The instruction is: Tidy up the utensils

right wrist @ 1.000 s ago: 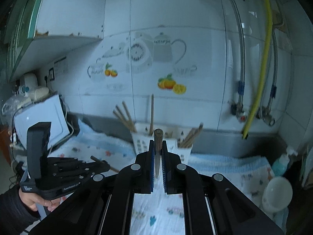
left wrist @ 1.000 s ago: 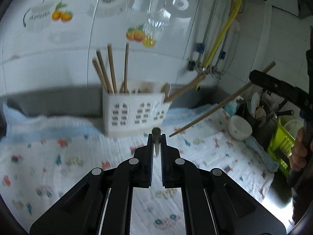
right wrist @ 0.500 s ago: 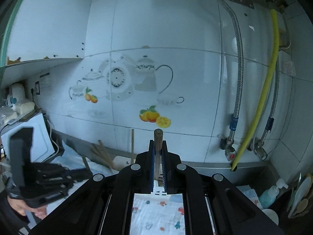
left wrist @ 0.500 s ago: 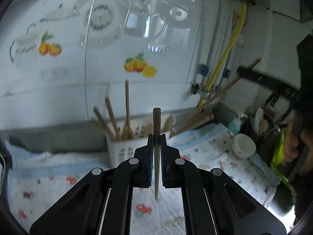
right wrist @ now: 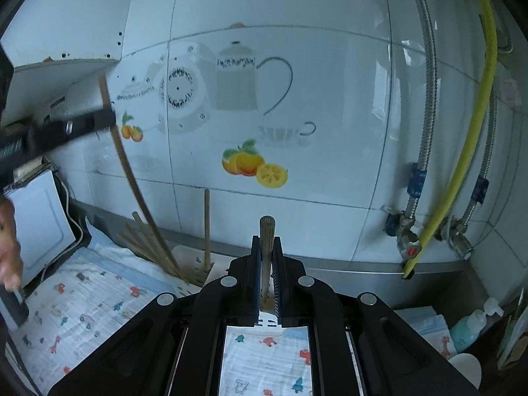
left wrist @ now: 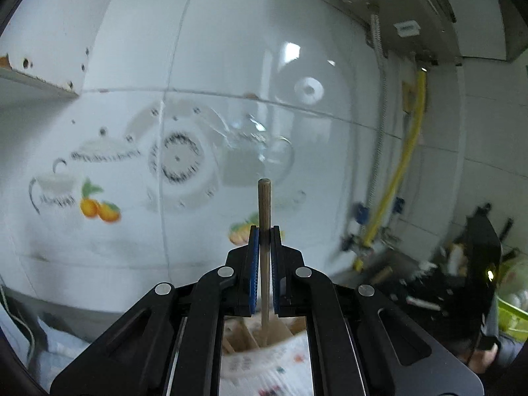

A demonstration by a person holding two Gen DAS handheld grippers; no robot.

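Between each gripper's ribbed blue pads stands a round wooden chopstick (left wrist: pixel 265 217).

Left tongs (left wrist: pixel 265 231) point nearly level at the wall, jaws clamped on an upright chopstick (left wrist: pixel 264 204). Right tongs (right wrist: pixel 266 241) tilt slightly down, jaws clamped on another chopstick (right wrist: pixel 266 231). The left hand (right wrist: pixel 8 250) shows at the right view's left edge.
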